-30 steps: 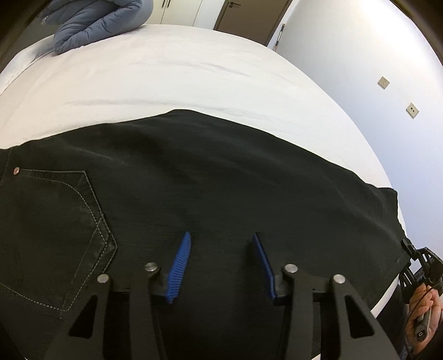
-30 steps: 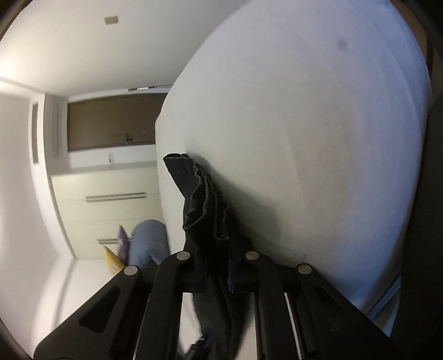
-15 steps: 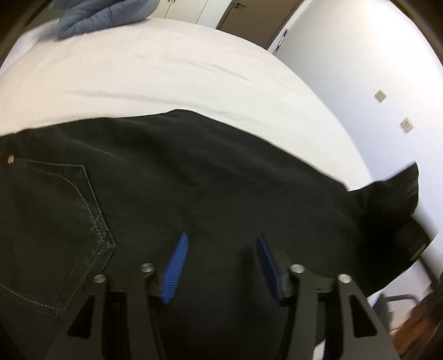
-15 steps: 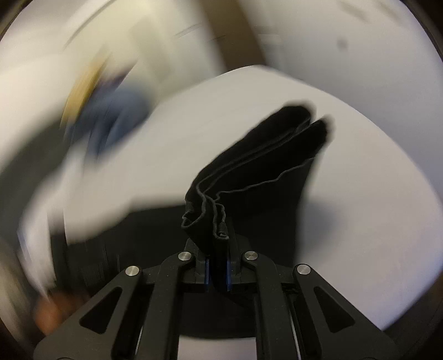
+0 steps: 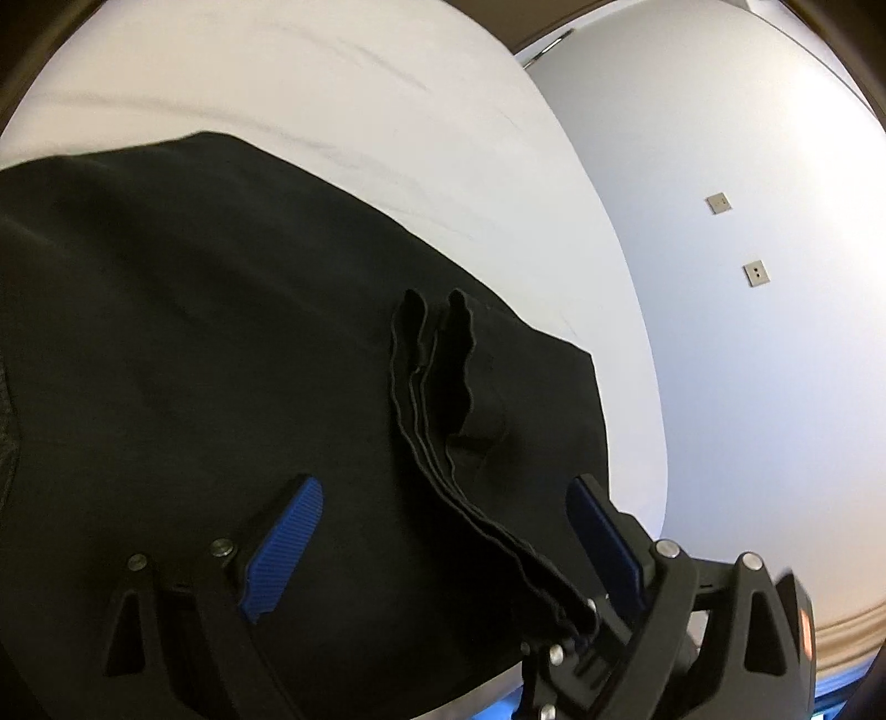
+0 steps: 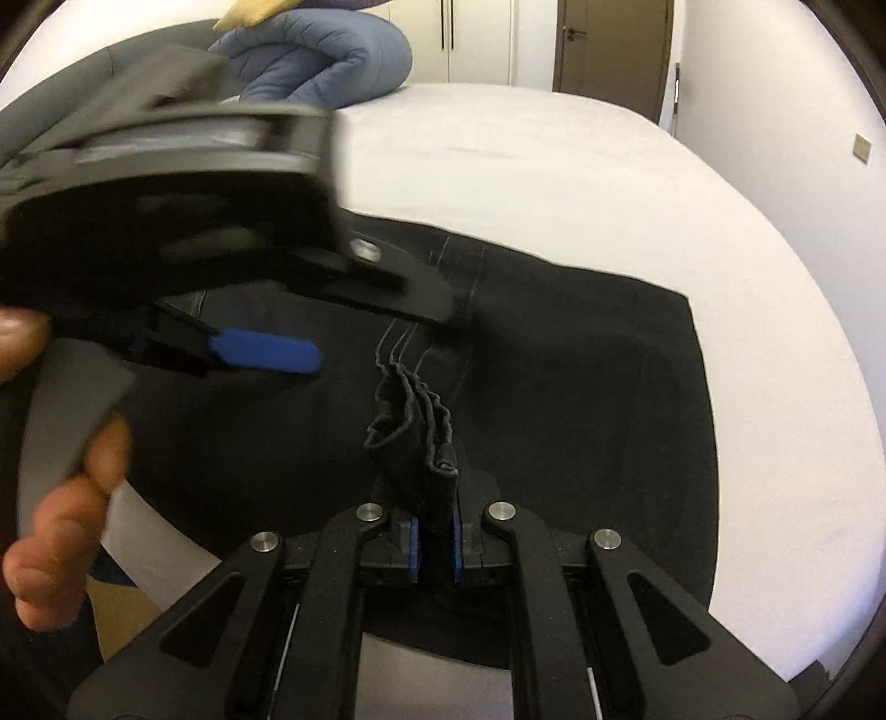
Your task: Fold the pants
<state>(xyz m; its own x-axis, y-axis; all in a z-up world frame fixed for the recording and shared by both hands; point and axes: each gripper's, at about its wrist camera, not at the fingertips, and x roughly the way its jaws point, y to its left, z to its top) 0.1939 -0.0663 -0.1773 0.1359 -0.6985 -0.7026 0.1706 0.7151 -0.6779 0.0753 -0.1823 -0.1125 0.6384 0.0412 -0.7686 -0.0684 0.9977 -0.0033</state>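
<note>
Black pants (image 5: 194, 332) lie spread across the white bed (image 5: 332, 83). The leg ends are folded back over them, and the stacked hems (image 5: 437, 399) stand up in a ridge. My right gripper (image 6: 434, 531) is shut on those hems (image 6: 415, 437) near the bed's front edge; in the left wrist view its tip (image 5: 581, 620) shows at the lower right. My left gripper (image 5: 443, 526) hovers over the pants with its jaws opening wide. The hem ridge runs between its blue pads (image 5: 288, 543) without touching them. The right wrist view shows the left gripper (image 6: 382, 332) blurred at the upper left.
A hand (image 6: 55, 498) holds the left gripper's handle. A blue duvet (image 6: 326, 61) lies at the bed's far end, before wardrobe doors and a brown door (image 6: 614, 44). The wall with two sockets (image 5: 756, 274) runs along the bed's right side.
The right gripper has swung the leg hems from the bed's edge up over the pants, toward the left gripper. The left jaws have spread wider and the left gripper has turned right.
</note>
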